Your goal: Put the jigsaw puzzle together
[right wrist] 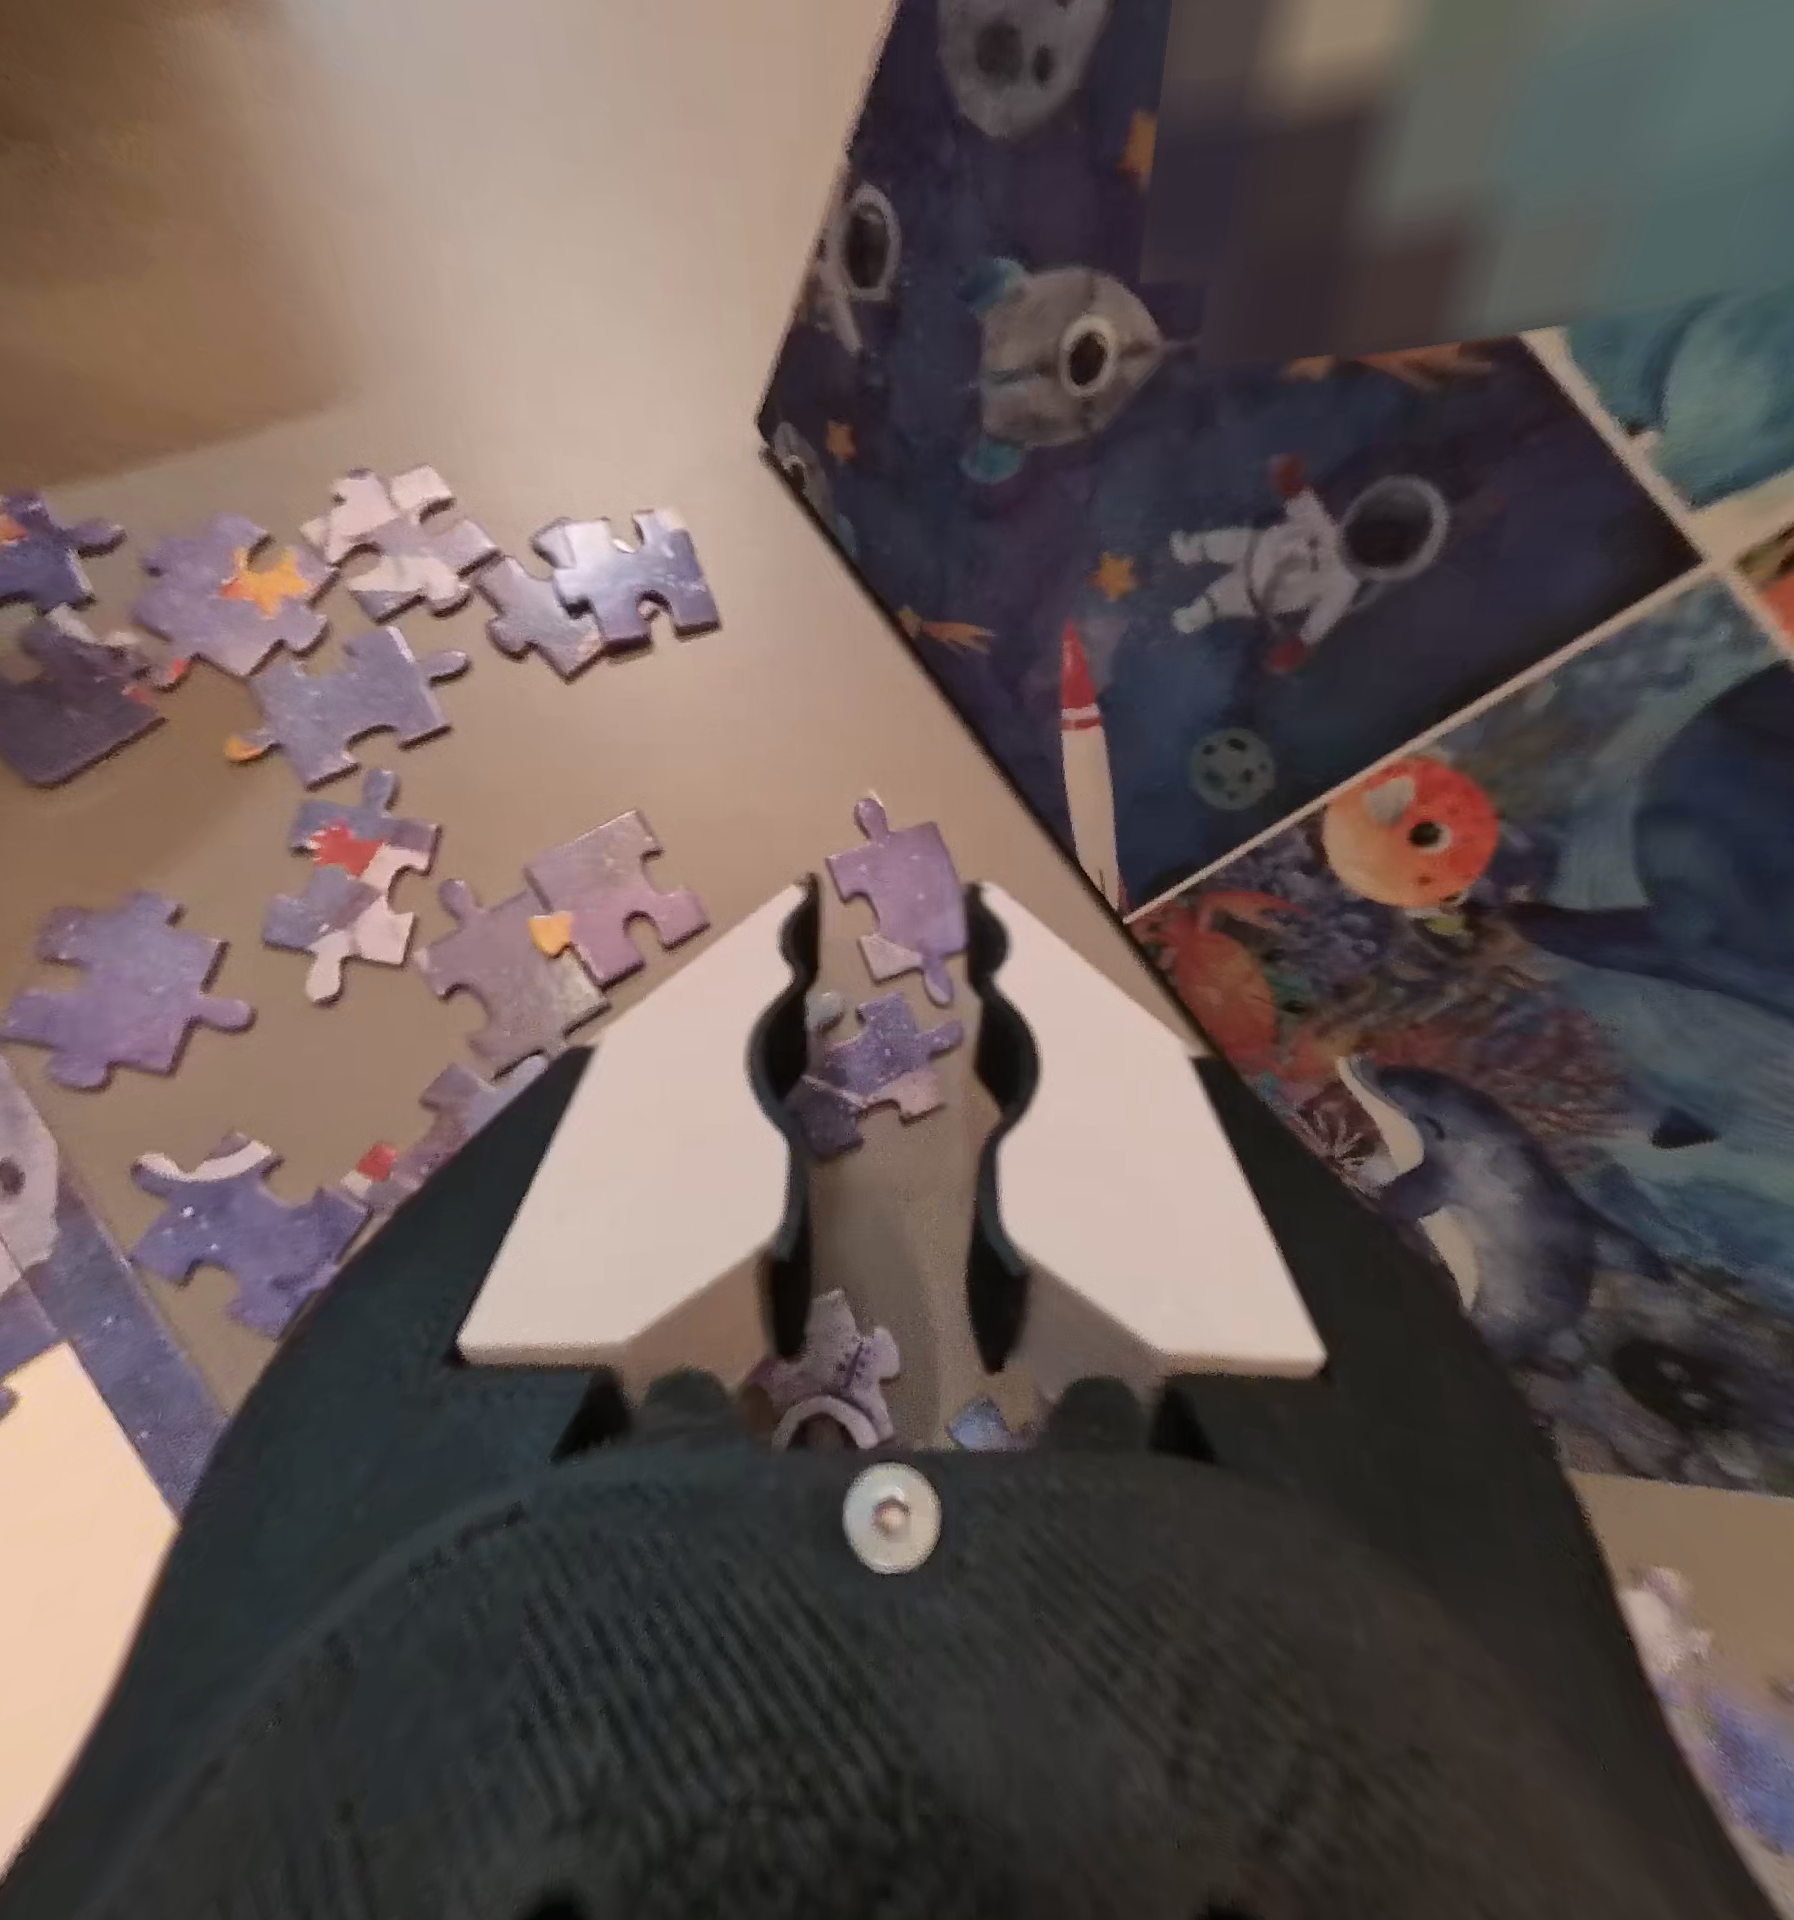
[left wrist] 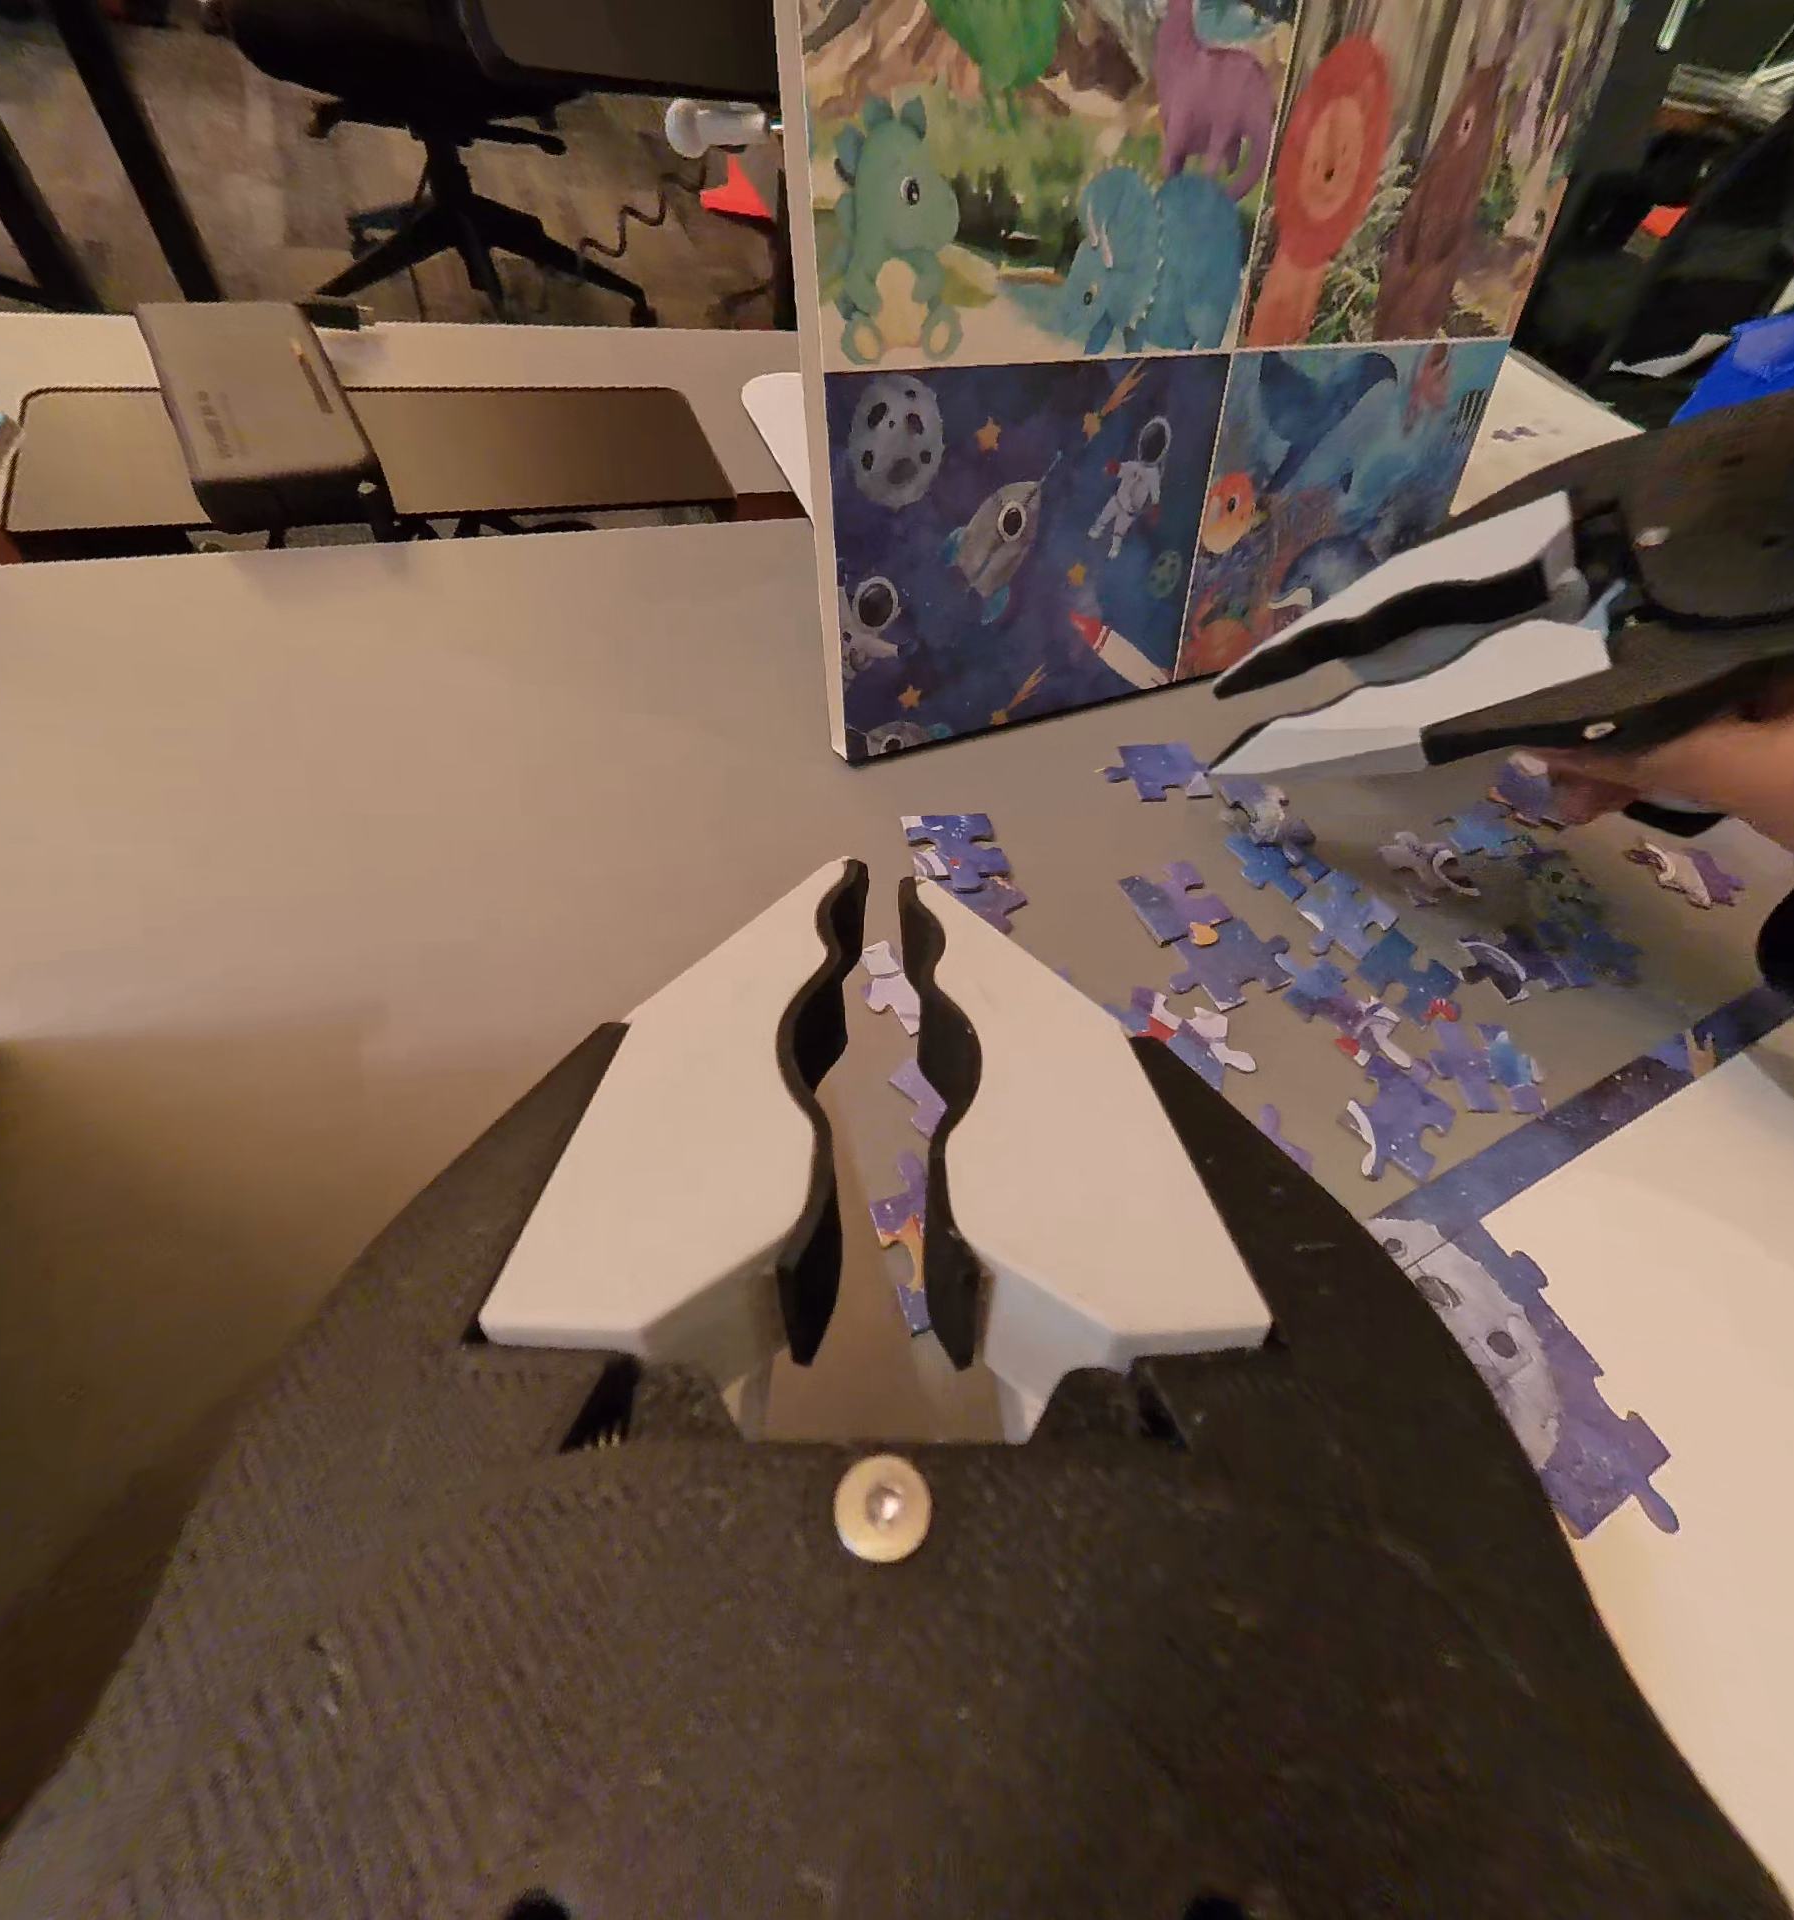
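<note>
My left gripper (left wrist: pixel 880 875) hovers over a grey table (left wrist: pixel 353 779), its jaws a narrow slit apart with nothing between the pads. Purple and white puzzle pieces (left wrist: pixel 888 982) lie on the table below the slit. Several loose blue-purple pieces (left wrist: pixel 1340 935) are scattered to its right. My right gripper (right wrist: pixel 893 891) is open and low over the table, with a purple piece (right wrist: pixel 898 894) lying flat between its fingertips, not pressed by either pad. A second piece (right wrist: pixel 872 1070) lies farther back between the fingers. The right gripper also shows in the left wrist view (left wrist: pixel 1217 727), its lower fingertip beside a blue piece (left wrist: pixel 1153 771).
An upright board of cartoon pictures (left wrist: pixel 1132 416) stands close behind the pieces, also in the right wrist view (right wrist: pixel 1288 520). A white board (left wrist: pixel 1703 1351) at right carries a joined puzzle edge (left wrist: pixel 1516 1340). A dark box (left wrist: pixel 259 416) and an office chair (left wrist: pixel 477 156) are behind. A hand (left wrist: pixel 1703 790) holds the right gripper. Spacing between my two grippers at the tips: around 20 cm.
</note>
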